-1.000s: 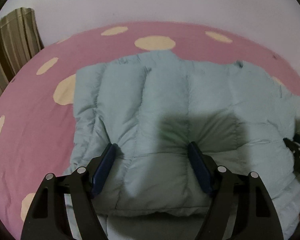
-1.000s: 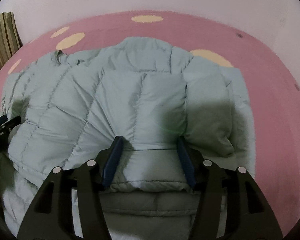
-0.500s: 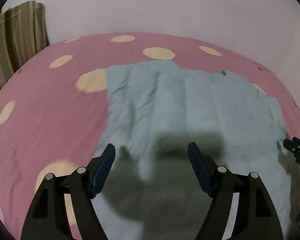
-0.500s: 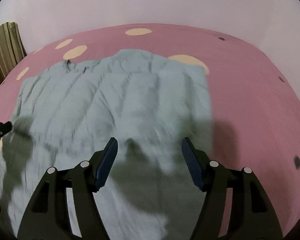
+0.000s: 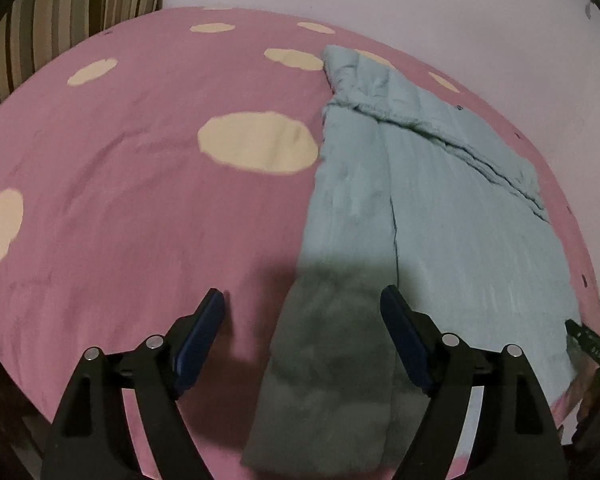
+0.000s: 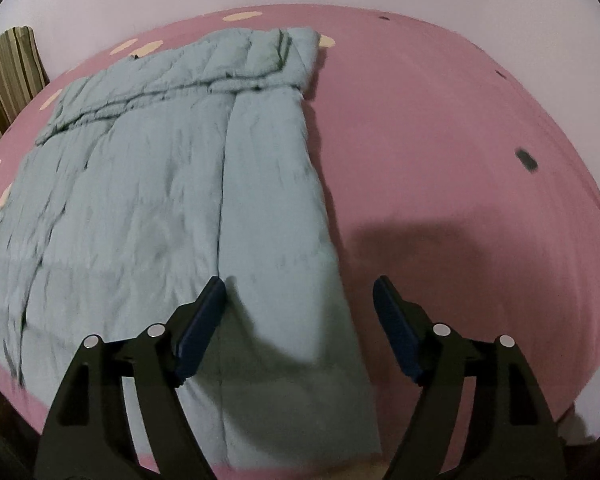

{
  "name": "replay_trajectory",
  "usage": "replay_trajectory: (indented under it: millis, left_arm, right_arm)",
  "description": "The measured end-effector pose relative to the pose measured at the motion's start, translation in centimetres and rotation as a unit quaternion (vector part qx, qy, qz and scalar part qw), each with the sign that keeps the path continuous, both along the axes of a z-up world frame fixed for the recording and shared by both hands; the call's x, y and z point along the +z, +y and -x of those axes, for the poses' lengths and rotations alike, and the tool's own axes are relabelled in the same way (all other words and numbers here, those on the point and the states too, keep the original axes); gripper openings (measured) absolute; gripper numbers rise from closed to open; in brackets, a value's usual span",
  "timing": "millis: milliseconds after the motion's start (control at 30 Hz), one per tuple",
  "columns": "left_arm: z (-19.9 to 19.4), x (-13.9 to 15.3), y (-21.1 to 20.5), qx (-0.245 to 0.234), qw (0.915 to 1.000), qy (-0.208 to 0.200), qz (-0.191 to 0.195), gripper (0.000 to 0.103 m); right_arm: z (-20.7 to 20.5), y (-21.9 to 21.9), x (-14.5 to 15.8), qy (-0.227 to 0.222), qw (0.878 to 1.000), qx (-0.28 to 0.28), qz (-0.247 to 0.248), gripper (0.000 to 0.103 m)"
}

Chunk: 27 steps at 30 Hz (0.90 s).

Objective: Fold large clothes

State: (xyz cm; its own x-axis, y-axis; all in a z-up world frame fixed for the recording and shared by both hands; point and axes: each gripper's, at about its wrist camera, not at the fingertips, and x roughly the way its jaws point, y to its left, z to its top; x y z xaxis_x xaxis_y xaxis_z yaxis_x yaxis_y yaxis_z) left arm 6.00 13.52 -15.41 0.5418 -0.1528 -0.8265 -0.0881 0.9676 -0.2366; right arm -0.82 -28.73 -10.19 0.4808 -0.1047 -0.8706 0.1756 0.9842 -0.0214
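In the left wrist view, the left gripper [image 5: 302, 310] hangs above the near part of the bed [image 5: 140, 184], its blue-padded fingers [image 5: 204, 332] spread wide and holding nothing. The pale blue quilted jacket [image 5: 440, 208] lies flat on the pink cover with cream spots, occupying the right half of the view; its left edge runs between the two fingers, so the left finger is over bare cover and the right finger over the fabric. A folded band crosses the far end of the jacket at a slant. The gripper's shadow darkens the jacket's near end. A striped curtain [image 5: 60, 20] stands at the upper left, against a pale wall [image 5: 420, 8]. In the right wrist view, the right gripper [image 6: 298, 306] is likewise spread and empty, held above the jacket's [image 6: 160, 208] right edge: the left finger is over the fabric, the right finger [image 6: 396, 336] over bare pink cover [image 6: 440, 140]. Here the jacket fills the left half of the view, with the folded band lying across its far end. The image is slightly blurred.
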Motion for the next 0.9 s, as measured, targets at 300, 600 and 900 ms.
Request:
replay_trajectory:
  millis: [300, 600, 900]
  left_arm:
    - [2.6, -0.3, -1.7, -0.047, 0.9987, 0.001, 0.022, 0.079]
    - [3.7, -0.6, -1.0, -0.043, 0.9987, 0.007, 0.024, 0.063]
    - [5.2, 0.2, -1.2, -0.065, 0.9975, -0.009, 0.028, 0.013]
  right_arm:
    - [3.3, -0.6, -0.8, -0.003, 0.999, -0.007, -0.051, 0.076]
    - [4.2, 0.8, -0.5, -0.005, 0.998, 0.018, -0.061, 0.041]
    - [4.8, 1.2, 0.1, -0.014, 0.996, 0.032, -0.082, 0.013]
